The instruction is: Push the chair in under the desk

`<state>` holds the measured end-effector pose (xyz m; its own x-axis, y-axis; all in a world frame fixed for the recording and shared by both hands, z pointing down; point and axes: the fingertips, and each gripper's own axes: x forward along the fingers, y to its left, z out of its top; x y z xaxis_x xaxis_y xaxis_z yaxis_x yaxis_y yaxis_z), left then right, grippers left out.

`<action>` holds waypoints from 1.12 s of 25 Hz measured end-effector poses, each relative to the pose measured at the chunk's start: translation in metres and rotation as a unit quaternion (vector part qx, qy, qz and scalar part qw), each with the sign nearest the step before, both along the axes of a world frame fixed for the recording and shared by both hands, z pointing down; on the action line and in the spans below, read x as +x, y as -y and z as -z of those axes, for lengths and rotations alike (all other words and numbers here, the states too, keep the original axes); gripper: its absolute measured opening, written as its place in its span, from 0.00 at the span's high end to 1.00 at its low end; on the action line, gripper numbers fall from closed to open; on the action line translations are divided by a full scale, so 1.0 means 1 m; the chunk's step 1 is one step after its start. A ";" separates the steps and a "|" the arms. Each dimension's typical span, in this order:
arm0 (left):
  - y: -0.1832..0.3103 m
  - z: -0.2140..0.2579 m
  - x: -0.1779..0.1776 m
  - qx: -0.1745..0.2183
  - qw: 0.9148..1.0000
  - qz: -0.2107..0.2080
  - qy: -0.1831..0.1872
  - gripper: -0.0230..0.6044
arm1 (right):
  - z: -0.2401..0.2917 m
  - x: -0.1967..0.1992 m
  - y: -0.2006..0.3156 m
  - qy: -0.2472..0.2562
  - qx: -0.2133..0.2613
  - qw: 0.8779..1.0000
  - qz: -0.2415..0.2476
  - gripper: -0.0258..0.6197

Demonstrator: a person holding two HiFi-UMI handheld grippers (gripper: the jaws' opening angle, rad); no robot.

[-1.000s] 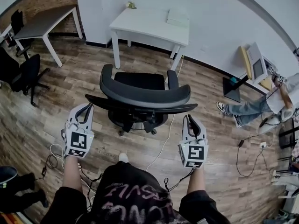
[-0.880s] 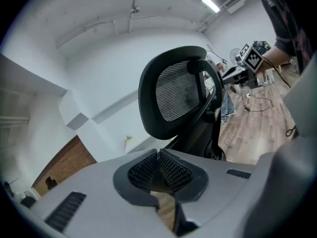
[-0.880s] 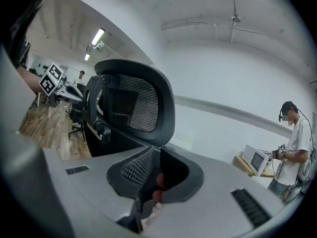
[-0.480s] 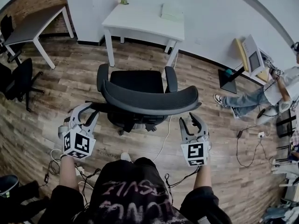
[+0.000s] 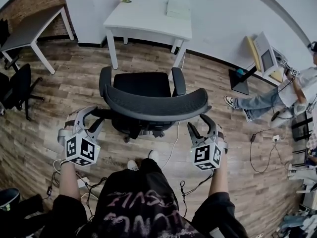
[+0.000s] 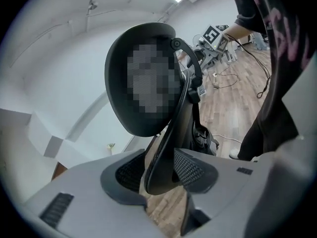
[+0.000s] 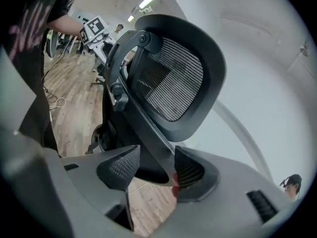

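A black mesh-backed office chair (image 5: 156, 103) stands on the wood floor facing a white desk (image 5: 148, 21), its seat just short of the desk's front legs. My left gripper (image 5: 93, 116) is at the left end of the backrest. In the left gripper view the jaws of the left gripper (image 6: 161, 170) are opening, with the edge of the chair's back frame (image 6: 178, 103) between the pads. My right gripper (image 5: 199, 123) is at the right end. Its jaws (image 7: 156, 167) are also opening around the back's support bar (image 7: 143, 128), with a gap showing beside it.
A flat box (image 5: 177, 8) lies on the white desk. A grey desk (image 5: 29, 29) and black chairs (image 5: 17, 86) stand at the left. A person (image 5: 277, 98) sits on the floor at the right near a monitor (image 5: 262, 56). Cables (image 5: 173, 148) trail over the floor.
Both grippers' jaws have spread from shut to wide apart at the ends of the chair's back. The chair now sits slightly nearer the white desk.
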<state>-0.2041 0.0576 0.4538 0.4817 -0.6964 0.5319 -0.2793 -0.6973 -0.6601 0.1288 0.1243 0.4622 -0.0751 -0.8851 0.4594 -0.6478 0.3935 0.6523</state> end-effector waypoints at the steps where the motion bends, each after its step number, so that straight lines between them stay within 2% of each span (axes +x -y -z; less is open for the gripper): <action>1: 0.000 0.000 0.001 -0.001 1.000 -0.002 0.003 0.65 | 0.001 0.002 0.002 -0.010 0.000 1.000 0.003 0.62; 4: 0.000 0.002 0.003 -0.002 1.000 -0.003 0.010 0.65 | 0.004 0.005 0.006 -0.030 -0.001 0.999 0.013 0.62; 8: 0.000 -0.002 0.006 0.002 0.999 -0.009 0.038 0.65 | 0.007 0.006 0.013 -0.065 -0.005 0.997 0.032 0.62; 14: 0.001 -0.002 0.009 -0.013 0.998 -0.019 0.056 0.65 | 0.002 0.009 0.022 -0.103 -0.035 0.992 0.061 0.62; 24: 0.003 -0.015 0.012 -0.049 0.995 -0.038 0.077 0.65 | -0.008 0.003 0.025 -0.085 -0.070 0.990 0.089 0.65; 28: 0.005 -0.017 0.014 -0.046 0.994 -0.040 0.089 0.64 | -0.008 0.003 0.027 -0.086 -0.076 0.989 0.094 0.65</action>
